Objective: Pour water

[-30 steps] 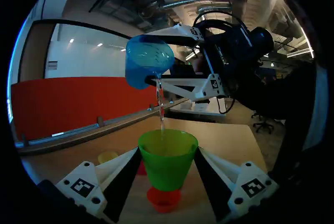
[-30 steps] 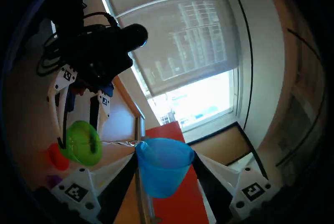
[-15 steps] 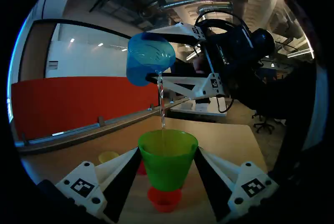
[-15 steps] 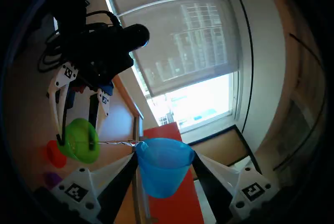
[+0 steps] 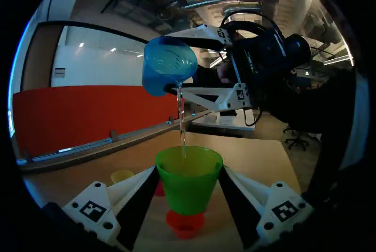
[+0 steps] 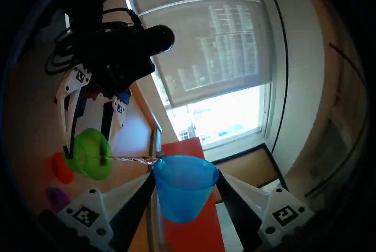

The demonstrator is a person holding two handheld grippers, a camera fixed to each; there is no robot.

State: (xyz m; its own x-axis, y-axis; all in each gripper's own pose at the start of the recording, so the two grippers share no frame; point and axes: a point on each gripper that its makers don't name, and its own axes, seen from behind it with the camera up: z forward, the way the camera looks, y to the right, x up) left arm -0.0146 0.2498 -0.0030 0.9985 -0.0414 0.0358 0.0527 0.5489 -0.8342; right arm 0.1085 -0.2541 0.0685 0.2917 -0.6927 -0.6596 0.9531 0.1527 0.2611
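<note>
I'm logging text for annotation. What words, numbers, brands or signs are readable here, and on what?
No readable text anywhere.
Black-and-white square markers on the left gripper and right gripper: patterns, no letters or digits.
Green cup and blue cup: no print visible.
</note>
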